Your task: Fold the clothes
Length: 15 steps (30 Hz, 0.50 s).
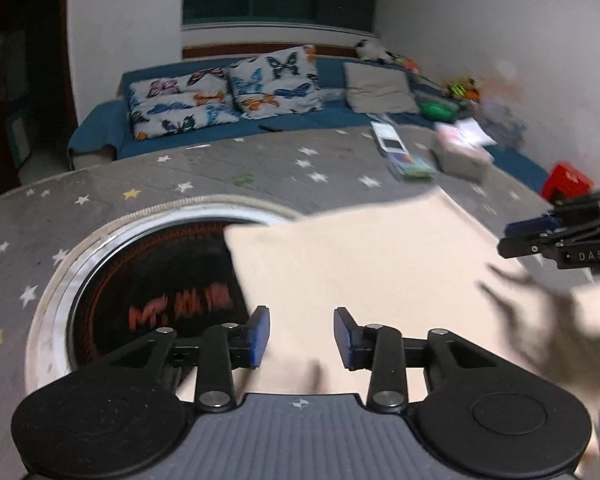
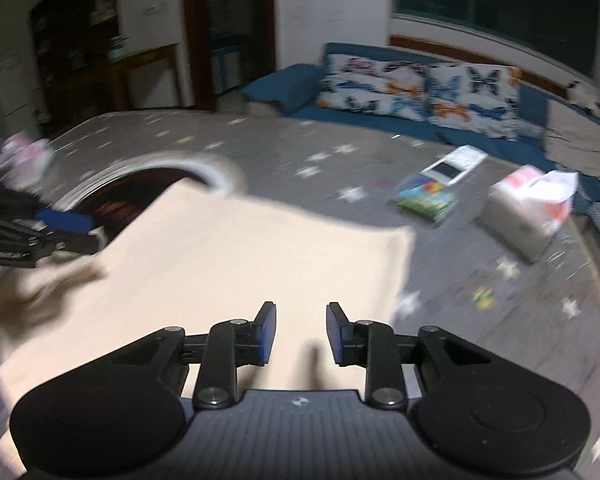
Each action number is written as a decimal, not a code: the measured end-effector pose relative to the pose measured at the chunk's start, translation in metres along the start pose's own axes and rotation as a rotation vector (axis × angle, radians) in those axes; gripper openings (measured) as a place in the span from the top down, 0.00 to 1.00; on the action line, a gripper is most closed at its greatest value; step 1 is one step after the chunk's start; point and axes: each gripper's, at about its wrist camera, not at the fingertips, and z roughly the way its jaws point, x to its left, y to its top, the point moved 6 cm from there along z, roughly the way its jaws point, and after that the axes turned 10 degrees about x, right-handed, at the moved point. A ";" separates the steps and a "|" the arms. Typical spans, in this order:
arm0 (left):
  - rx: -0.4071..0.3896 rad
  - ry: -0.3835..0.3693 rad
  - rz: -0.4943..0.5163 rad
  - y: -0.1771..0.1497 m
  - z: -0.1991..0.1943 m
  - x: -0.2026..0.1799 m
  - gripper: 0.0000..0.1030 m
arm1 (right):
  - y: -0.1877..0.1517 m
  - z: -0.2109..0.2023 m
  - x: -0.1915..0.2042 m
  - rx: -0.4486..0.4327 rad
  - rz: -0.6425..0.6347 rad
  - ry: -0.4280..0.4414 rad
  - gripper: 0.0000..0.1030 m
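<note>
A cream-coloured garment (image 1: 372, 264) lies flat and folded on the grey star-patterned cover, its left edge overlapping the round opening. It fills the lower left of the right wrist view, garment (image 2: 228, 264). My left gripper (image 1: 302, 336) hovers above its near edge, jaws apart, nothing between the blue pads. My right gripper (image 2: 301, 332) likewise stands open over the cloth's near right part, empty. Each gripper shows in the other's view: the right gripper (image 1: 540, 236) at the right edge, the left gripper (image 2: 52, 228) at the left edge.
A round inset (image 1: 156, 280) with a dark, red-lettered surface sits left of the garment. Booklets (image 2: 440, 184) and a tissue pack (image 2: 528, 216) lie beyond it. A blue sofa (image 1: 220, 128) with butterfly cushions lines the back; a red box (image 1: 566, 184) sits at right.
</note>
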 end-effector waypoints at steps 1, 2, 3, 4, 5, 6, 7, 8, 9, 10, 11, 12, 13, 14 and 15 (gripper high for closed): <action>0.002 0.025 0.020 -0.007 -0.002 -0.004 0.61 | -0.008 -0.003 0.009 0.006 -0.006 0.022 0.71; 0.003 0.049 0.039 -0.014 -0.003 -0.008 0.61 | -0.016 -0.005 0.017 0.012 -0.010 0.037 0.69; 0.009 0.064 0.046 -0.019 -0.003 -0.010 0.61 | -0.023 -0.006 0.026 0.018 -0.017 0.046 0.68; 0.018 0.069 0.041 -0.022 0.000 -0.010 0.61 | -0.030 -0.007 0.034 0.024 -0.024 0.053 0.68; 0.027 0.074 0.036 -0.026 0.003 -0.010 0.61 | -0.036 -0.008 0.041 0.026 -0.035 0.051 0.68; 0.030 0.084 0.034 -0.028 0.005 -0.010 0.61 | -0.041 -0.010 0.046 0.023 -0.038 0.048 0.66; 0.027 0.095 0.031 -0.029 0.008 -0.010 0.61 | -0.044 -0.011 0.048 0.020 -0.031 0.047 0.65; 0.026 0.100 0.020 -0.029 0.010 -0.008 0.61 | -0.047 -0.012 0.050 0.018 -0.025 0.047 0.65; 0.026 0.102 0.005 -0.029 0.012 -0.005 0.63 | -0.050 -0.013 0.052 0.015 -0.019 0.046 0.65; 0.026 0.104 -0.011 -0.029 0.014 -0.001 0.70 | -0.053 -0.013 0.054 0.012 -0.012 0.045 0.65; 0.025 0.106 -0.026 -0.029 0.016 0.002 0.73 | -0.053 -0.013 0.053 0.008 0.001 0.046 0.64; 0.021 0.104 -0.043 -0.030 0.016 0.005 0.80 | -0.054 -0.013 0.052 0.003 0.014 0.047 0.64; 0.013 0.099 -0.062 -0.031 0.014 0.007 0.86 | -0.055 -0.012 0.052 0.000 0.025 0.047 0.64; -0.001 0.097 -0.079 -0.033 0.010 0.010 0.89 | -0.056 -0.012 0.052 0.000 0.028 0.045 0.64; -0.022 0.100 -0.104 -0.034 0.004 0.015 0.92 | -0.057 -0.011 0.052 -0.001 0.031 0.042 0.64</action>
